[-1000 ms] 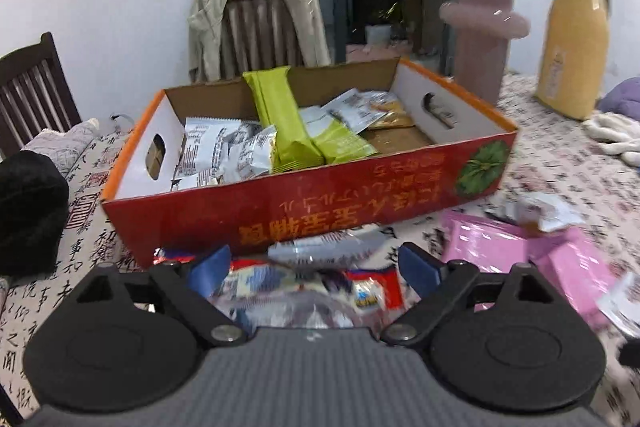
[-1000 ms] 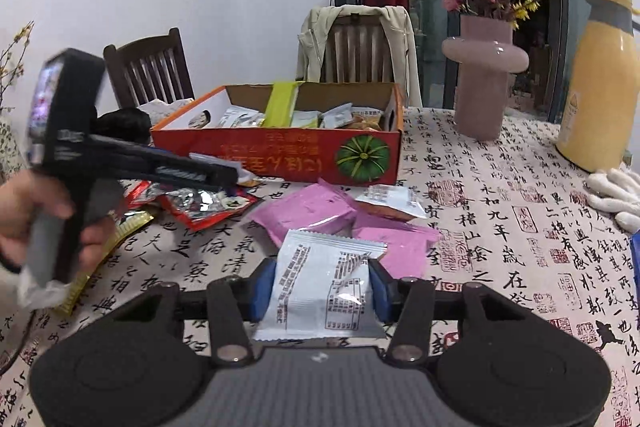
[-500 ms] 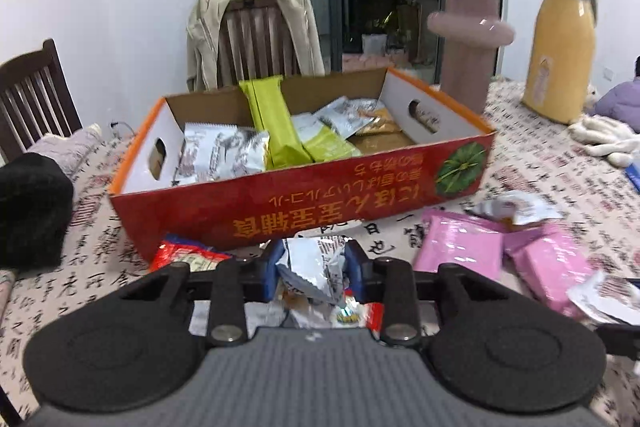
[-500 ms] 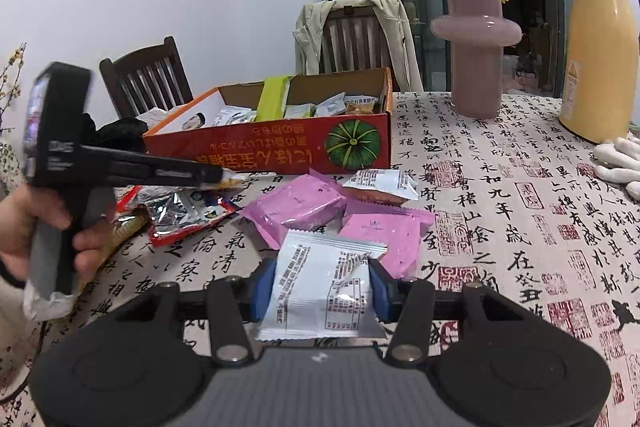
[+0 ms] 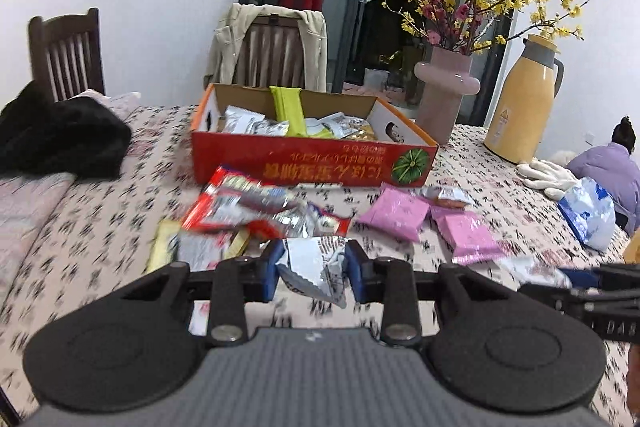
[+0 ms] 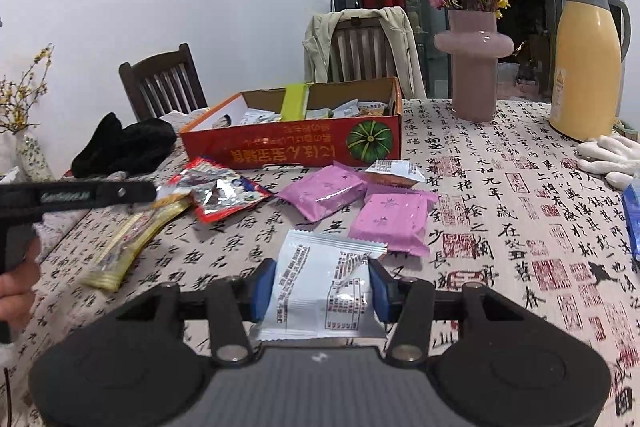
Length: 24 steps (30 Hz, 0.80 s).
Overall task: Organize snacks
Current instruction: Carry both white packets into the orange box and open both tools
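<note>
Table [image 6: 500, 195] under a calligraphy-print cloth, red box [image 6: 296, 151] of snacks toward its far side. In front of the box — two pink packets [image 6: 324, 193] and red wrappers [image 6: 218, 193] lying loose. Left claw [image 5: 313, 273] pinching a crumpled silver packet [image 5: 316, 267]; right claw [image 6: 322, 285] pinching a white packet [image 6: 320, 287] above the cloth.
</note>
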{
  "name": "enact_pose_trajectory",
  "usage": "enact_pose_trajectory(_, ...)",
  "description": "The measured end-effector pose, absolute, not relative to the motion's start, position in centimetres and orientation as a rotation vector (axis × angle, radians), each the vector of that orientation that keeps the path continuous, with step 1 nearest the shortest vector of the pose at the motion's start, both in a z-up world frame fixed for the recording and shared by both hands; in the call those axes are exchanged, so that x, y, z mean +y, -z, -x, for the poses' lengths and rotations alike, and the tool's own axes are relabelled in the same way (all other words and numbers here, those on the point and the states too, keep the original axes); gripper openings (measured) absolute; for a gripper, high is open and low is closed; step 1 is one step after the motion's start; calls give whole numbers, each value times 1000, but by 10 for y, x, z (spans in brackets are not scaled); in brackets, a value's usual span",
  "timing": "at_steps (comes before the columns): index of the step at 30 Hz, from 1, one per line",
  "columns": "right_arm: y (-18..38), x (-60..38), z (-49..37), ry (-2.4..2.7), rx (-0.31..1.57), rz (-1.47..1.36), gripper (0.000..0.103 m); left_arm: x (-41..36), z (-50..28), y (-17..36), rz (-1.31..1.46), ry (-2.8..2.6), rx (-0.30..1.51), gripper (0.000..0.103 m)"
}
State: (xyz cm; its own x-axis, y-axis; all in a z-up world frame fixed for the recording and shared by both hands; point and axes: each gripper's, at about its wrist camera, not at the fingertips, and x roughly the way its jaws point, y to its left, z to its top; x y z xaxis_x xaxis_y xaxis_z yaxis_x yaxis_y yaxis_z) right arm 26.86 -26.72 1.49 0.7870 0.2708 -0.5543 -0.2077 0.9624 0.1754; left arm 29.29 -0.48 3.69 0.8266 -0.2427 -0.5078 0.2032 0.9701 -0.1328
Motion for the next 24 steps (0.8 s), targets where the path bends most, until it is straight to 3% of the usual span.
enact_pose_trajectory(13,-32,-255,-228,-286,575,-91,48,21,-238,-44,134,221,524,35)
enact_pose_trajectory(24,-62,-255,-264,-392,548,-137,48,23,-284,-81,115,279,442,35)
